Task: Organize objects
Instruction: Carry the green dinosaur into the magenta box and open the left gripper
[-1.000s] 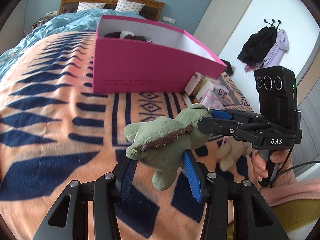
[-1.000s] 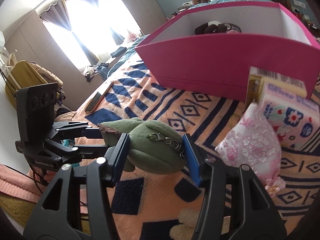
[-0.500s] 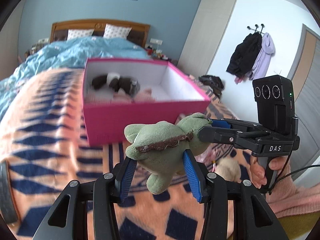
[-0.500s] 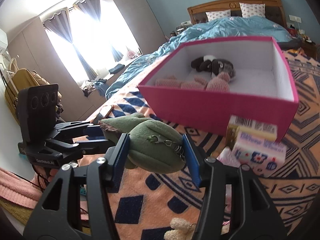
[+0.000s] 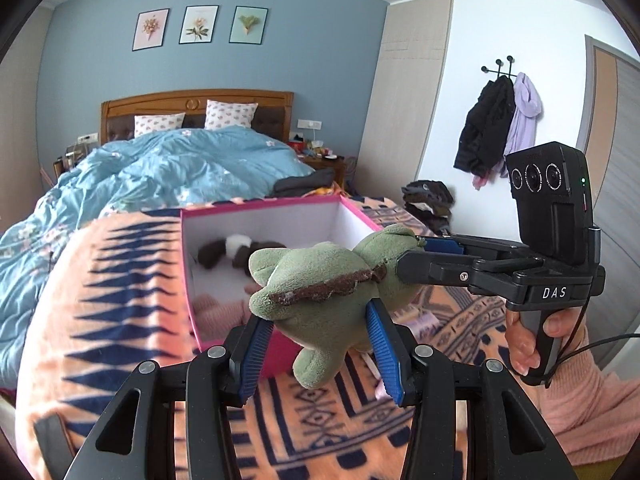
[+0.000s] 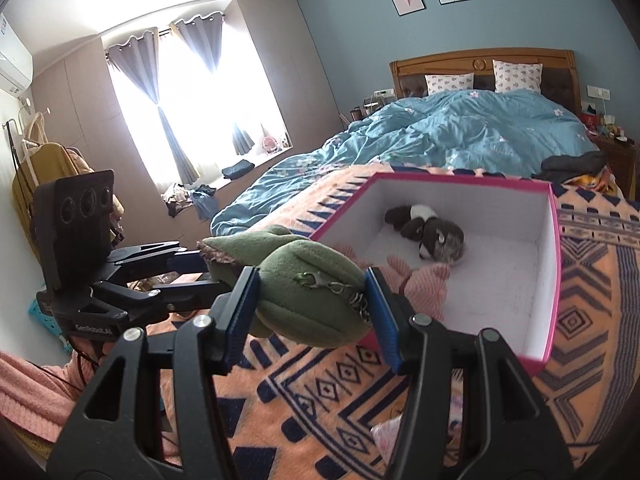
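Raised above the pink box (image 6: 554, 280), both hand-held grippers (left (image 5: 318, 350), right (image 6: 310, 312)) apparently clamp the green plush (image 5: 320, 280).

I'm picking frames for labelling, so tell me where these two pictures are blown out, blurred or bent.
Right wrist view: the window is blown out to white, its panes lost. Left wrist view: evenly lit, but the blanket and the toys in the pink box are smeared, while the green plush stays sharp. Both views: the fisheye bends walls and door frames and leaves dark corners.
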The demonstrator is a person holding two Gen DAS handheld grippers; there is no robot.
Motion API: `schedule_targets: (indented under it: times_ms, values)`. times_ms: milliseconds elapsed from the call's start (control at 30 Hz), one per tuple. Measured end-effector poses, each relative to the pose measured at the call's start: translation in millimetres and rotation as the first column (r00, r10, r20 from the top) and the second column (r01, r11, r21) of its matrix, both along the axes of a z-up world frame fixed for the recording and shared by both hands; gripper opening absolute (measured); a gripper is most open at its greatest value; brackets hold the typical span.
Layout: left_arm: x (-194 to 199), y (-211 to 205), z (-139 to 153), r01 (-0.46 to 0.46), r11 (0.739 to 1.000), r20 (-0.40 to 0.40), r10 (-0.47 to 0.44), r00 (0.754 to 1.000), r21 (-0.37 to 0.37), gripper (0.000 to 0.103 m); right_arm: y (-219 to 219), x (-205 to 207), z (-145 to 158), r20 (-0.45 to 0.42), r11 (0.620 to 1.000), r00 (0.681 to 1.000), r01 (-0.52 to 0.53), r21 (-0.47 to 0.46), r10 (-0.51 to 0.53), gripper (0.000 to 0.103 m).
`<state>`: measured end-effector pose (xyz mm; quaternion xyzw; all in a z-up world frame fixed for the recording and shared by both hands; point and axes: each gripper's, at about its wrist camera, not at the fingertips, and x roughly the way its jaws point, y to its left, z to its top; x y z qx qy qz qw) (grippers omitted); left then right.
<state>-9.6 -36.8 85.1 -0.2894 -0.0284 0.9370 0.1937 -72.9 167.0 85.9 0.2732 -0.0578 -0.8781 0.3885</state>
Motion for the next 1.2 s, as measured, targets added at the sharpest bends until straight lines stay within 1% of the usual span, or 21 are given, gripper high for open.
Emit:
schedule_targets:
  times_ms: [167,400,733,1200]
  values:
    - [-24,-6,5,-0.016,1.000,-0.006,0.016,1.000,-0.012,0.048,-6,-25,10,-0.015,1.000,1.000,0.007,0.007,-0.007,0.056]
    - [-63,-17,-1,-0.042,0.999,0.037,0.041,0.998,0.004,0.048,-13,-63,9,-0.001,0.999,1.000,0.025,0.033,-0.025,0.056]
    - [-108,-26,-20,-0.073,0.997,0.101,0.074,0.992,-0.009,0.048,-19,-113,-9,0.081,0.998,0.996,0.036,0.051,-0.040,0.056]
    - [-156,-26,-49,-0.102,0.994,0.211,0.109,0.971,-0.045,0.050,-29,-150,-38,0.174,0.991,0.981,0.068,0.116,-0.088,0.057]
